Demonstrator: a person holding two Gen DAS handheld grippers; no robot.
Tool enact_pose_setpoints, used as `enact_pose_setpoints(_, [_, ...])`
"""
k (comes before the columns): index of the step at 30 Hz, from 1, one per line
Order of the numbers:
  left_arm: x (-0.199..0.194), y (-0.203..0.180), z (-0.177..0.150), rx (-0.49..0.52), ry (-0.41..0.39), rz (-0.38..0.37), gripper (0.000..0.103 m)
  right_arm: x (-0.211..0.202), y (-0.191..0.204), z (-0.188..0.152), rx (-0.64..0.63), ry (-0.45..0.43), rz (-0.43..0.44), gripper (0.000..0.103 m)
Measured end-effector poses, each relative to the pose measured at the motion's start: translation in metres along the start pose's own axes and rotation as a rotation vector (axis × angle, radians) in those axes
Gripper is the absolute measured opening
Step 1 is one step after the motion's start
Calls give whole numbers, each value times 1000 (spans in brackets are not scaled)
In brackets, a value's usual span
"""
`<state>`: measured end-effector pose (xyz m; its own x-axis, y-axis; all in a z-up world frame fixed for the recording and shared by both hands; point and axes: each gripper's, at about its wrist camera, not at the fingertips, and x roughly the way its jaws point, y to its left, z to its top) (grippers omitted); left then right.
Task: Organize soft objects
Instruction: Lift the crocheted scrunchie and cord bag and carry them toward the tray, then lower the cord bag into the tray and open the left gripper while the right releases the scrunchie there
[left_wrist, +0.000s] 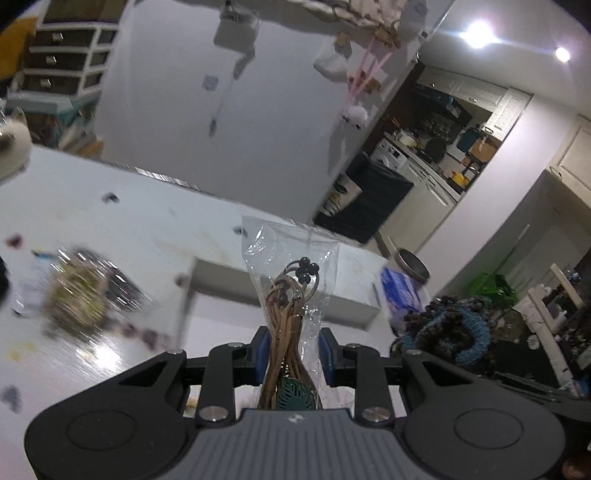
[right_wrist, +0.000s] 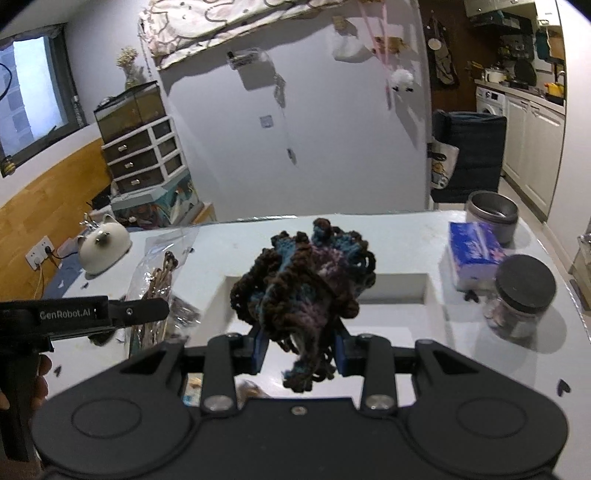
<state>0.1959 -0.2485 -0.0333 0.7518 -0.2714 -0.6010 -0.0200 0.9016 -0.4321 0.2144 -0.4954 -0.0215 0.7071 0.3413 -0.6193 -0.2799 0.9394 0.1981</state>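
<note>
Far to the left of the right gripper (right_wrist: 300, 349), on the white table (right_wrist: 399, 236): a white cat-eared ceramic piece (right_wrist: 104, 245), with a wall socket (right_wrist: 40, 256) beyond it. Nearer, still left: the left gripper (left_wrist: 292, 352), clamped narrow on a clear plastic bag (left_wrist: 290, 258) of brown cords tipped with dark beads (left_wrist: 305, 268); bag upright between the blue pads (left_wrist: 261, 350), lifted off the table. Left of that gripper, blurred: a yellowish bundle (left_wrist: 75, 295) lying on the tabletop, too smeared to identify, plus small dark specks scattered about. Straight ahead of both grippers: a shallow white tray (right_wrist: 430, 295) sunk in the table, nothing visible inside, its rim bare. Held over the tray's near edge: the right gripper, jaws narrowed on a crocheted piece (right_wrist: 306, 273) of brown, blue and purple yarn, bunched above the fingers and dangling below them, blocking the view of the tray's middle. To the right of the right gripper: a blue-and-white tissue pack (right_wrist: 474, 251) just beside the tray's far right corner, a metal tin (right_wrist: 493, 214) behind it, and a glass jar with a dark lid (right_wrist: 521, 295) nearer, apart from the tray. Beyond the table: a white partition with hanging trinkets, a drawer unit at left, a kitchen with a washing machine at right.
</note>
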Motion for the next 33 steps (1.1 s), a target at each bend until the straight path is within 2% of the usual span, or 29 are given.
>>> enact_pose_setpoints(6, [42,-21,-19,-68,116,-73,30,3,-37,-13,26,52,-44,36])
enact_pose_setpoints(11, [80,-28,-37,-141,212,-99,30,9,-60,-25,40,111,-71,36])
enact_pose_setpoints(19, [131,-27,-62,-200,358,-75,30,27,-81,-42,53,211,-78,36])
enact_pose_setpoints(24, [148,-28,-69,-155,384,-15,30,40,-87,-47,62,267,-40,36])
enact_pose_setpoints(28, [154,-23,-71,-159,392,28,30,50,-88,-52,88,312,-9,37])
enact_pose_setpoints(33, [156,-22,-71,-136,382,47,34,59,-93,-57,111,345,-14,41])
